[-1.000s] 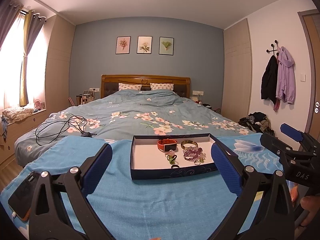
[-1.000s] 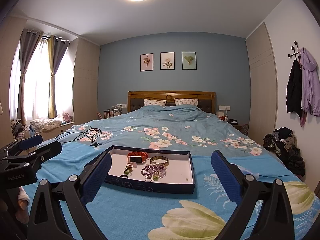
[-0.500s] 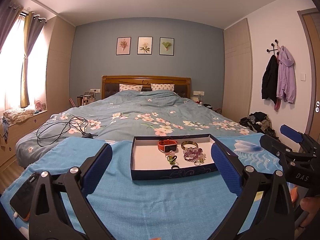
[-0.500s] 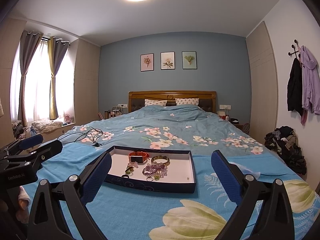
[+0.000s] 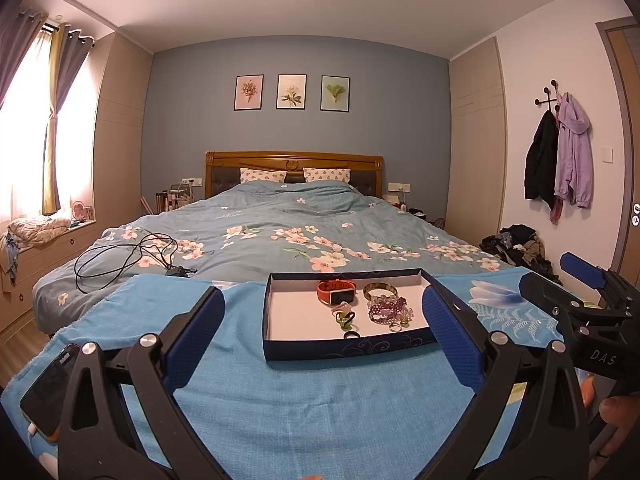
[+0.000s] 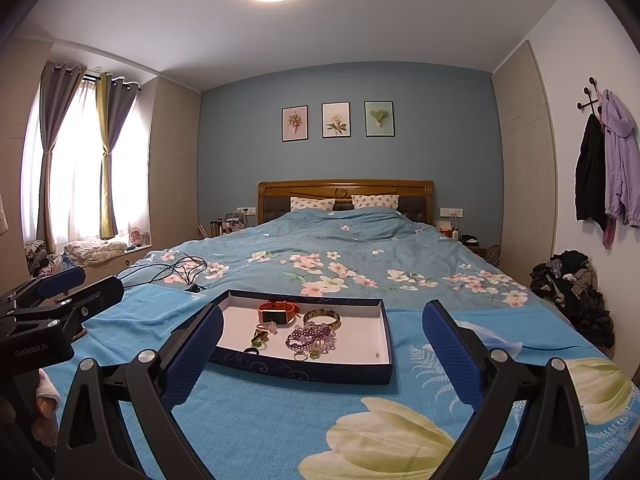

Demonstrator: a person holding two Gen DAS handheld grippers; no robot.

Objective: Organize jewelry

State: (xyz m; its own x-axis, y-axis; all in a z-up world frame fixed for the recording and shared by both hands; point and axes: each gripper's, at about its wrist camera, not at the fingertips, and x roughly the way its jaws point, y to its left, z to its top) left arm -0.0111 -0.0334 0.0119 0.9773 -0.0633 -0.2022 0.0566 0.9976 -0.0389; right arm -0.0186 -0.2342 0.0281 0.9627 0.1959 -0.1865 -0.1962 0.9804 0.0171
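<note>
A shallow dark-blue box (image 5: 348, 350) with a white floor lies on a blue towel at the bed's foot. It holds an orange wristband (image 5: 335, 291), a gold bangle (image 5: 380, 290), purple beaded bracelets (image 5: 387, 309), a green trinket (image 5: 345, 319) and small rings (image 5: 351, 335). My left gripper (image 5: 322, 340) is open and empty, just short of the box's near wall. My right gripper (image 6: 322, 344) is open and empty, with the box (image 6: 308, 370) ahead and slightly left; the wristband (image 6: 278, 312), bangle (image 6: 322, 317) and beads (image 6: 311, 338) show there too.
A phone (image 5: 50, 392) lies on the towel's left edge. A black cable (image 5: 128, 258) is coiled on the floral duvet beyond. Clothes are piled on the floor at right (image 6: 572, 300). Each gripper shows in the other's view, the right (image 5: 588, 304) and the left (image 6: 52, 312).
Both views have barely shifted; the box sits marginally to the right in each. Both grippers stay open and empty.
</note>
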